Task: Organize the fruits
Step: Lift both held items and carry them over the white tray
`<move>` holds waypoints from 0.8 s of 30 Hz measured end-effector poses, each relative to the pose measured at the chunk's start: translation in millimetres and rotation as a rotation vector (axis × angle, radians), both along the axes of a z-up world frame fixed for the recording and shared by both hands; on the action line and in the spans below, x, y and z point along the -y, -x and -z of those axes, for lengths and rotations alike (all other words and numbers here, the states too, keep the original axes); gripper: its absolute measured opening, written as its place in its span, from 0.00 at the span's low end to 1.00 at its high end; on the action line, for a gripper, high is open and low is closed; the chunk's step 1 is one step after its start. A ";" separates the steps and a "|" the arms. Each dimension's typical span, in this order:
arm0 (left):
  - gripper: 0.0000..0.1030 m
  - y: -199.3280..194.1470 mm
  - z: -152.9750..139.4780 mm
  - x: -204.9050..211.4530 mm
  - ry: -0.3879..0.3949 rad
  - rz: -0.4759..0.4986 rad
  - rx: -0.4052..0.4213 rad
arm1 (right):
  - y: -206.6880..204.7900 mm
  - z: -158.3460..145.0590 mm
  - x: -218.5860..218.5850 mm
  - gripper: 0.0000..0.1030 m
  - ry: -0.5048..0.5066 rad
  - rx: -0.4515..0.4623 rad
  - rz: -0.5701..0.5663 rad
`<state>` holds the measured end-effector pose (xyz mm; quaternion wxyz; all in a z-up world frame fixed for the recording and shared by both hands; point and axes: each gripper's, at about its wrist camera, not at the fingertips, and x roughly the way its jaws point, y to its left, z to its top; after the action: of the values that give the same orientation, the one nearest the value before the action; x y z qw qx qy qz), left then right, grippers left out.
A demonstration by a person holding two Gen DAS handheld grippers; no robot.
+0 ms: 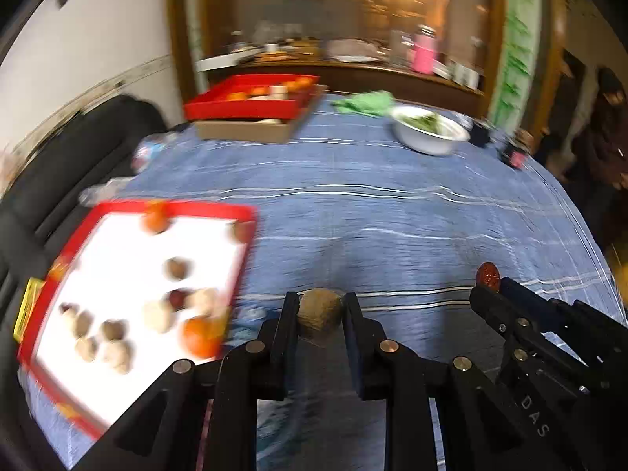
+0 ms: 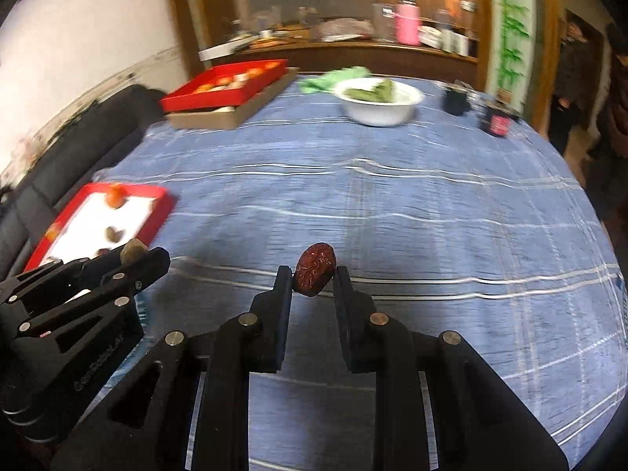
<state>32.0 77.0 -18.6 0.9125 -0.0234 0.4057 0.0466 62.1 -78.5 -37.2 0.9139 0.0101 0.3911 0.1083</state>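
A round tan walnut-like fruit (image 1: 318, 313) sits pinched in the left gripper (image 1: 320, 314); a wrinkled dark-red date (image 2: 315, 269) is clamped in the right gripper (image 2: 314, 274). Both hang above the blue striped tablecloth (image 2: 392, 204). Mid-carry, I judge; next, likely each needs its compartment in the far red sectioned box (image 2: 223, 84).

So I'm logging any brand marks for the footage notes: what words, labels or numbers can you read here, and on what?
"DAS" on the right claw's black body.
Raised lettering on the left claw's black body: too blurred to read.
Yellow packet beside the red tray: print unreadable.
Dark jar's red label: unreadable.
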 end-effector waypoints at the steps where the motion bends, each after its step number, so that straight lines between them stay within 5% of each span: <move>1: 0.21 8.3 -1.6 -16.4 0.005 -0.029 0.004 | 0.8 -0.4 -9.8 0.20 0.003 0.002 -0.021; 14: 0.20 48.6 -2.7 -151.4 0.025 -0.290 0.018 | 11.3 -12.4 -156.8 0.20 0.012 0.031 -0.309; 24: 0.20 32.0 -7.4 -201.8 0.016 -0.382 0.029 | 0.4 -24.7 -220.8 0.20 0.016 0.042 -0.405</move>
<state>0.0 278.8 -11.2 0.8927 -0.1077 0.3810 0.2154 61.8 142.3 -12.4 0.8815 -0.0785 0.3667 0.2869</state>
